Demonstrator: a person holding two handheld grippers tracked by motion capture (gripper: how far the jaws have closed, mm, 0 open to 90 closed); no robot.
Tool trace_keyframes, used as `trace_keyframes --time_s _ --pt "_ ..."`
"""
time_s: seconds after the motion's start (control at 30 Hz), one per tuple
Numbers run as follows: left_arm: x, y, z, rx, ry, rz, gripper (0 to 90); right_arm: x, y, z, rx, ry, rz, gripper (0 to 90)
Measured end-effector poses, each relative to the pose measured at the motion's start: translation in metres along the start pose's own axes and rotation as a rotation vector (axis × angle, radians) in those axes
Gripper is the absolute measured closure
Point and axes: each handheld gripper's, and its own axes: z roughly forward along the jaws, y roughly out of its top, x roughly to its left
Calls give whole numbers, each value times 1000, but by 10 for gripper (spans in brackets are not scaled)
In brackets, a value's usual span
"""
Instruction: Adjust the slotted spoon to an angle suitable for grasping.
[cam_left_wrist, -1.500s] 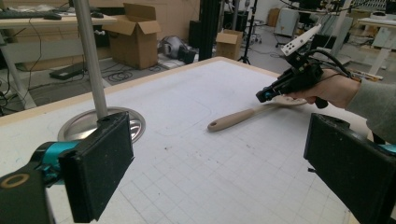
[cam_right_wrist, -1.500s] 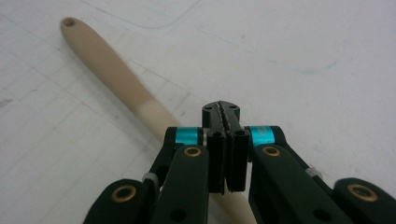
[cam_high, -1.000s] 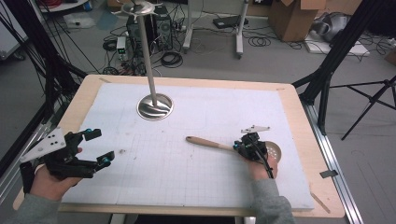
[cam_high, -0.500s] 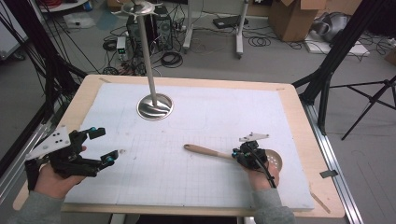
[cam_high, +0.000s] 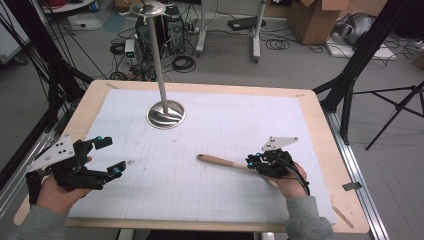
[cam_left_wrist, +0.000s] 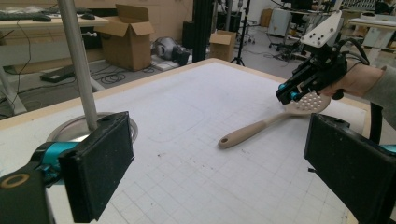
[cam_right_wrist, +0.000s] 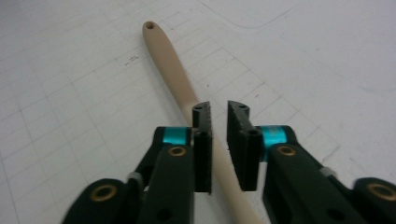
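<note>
Gridded white mat is covering a wooden table; boxes, cables and tripod legs are crowding the floor beyond. Metal stand is sitting on its round base near the far left of the mat, pole rising straight.

Slotted spoon, beige, is lying flat on the mat right of centre, handle end pointing toward the middle, perforated bowl toward the right hand.

Right gripper is hovering just over the spoon's handle, near the bowl end. Its jaws have just been opening: a narrow gap is showing, the handle is running beneath and between them, and the pads are not pressing on it.

Left gripper is resting at the near left edge, well apart from the spoon, jaws standing wide and holding nothing.
</note>
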Motion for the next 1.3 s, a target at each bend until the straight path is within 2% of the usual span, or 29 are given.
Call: trace_keyframes --time_s 0.03,0.07,0.1,0.13,0.17,0.2,0.33,0.47,0.53,0.57,0.63,0.77,1.1,1.3 --pt "0 0 0 1 1 -1 85 -3 -1 -2 -5 9 -26 713" --pt "0 -1 1 3 1 -4 85 -3 -1 -2 -5 9 -26 713" --pt "0 -1 1 8 2 0 85 -7 -3 -3 -9 23 -32 625" --pt "0 -2 1 8 1 -1 85 -7 -3 -3 -9 23 -32 625" --pt "0 -2 1 10 1 -1 85 -10 -4 -3 -10 35 -46 557" --pt "0 -2 1 11 1 -1 85 -10 -4 -3 -10 35 -46 557" --pt "0 -2 0 7 5 -3 85 -12 -2 -3 -20 63 -88 453" --pt "1 -3 -1 7 7 -8 85 -14 -1 -4 -3 107 -149 354" --pt "1 -3 -1 7 8 -8 85 -16 -1 -4 17 120 -159 303" --pt "1 -4 -1 11 7 -7 85 -17 -1 -3 29 130 -174 252" --pt "0 -4 0 11 7 -7 85 -17 0 -3 35 134 -190 235" --pt "1 -4 -1 11 7 -6 85 -21 1 1 28 151 -186 192" --pt "1 -4 -2 11 8 -7 85 -24 -1 13 76 186 -211 195" --pt "2 -4 -2 10 11 -12 85 -27 -3 18 109 194 -205 224"
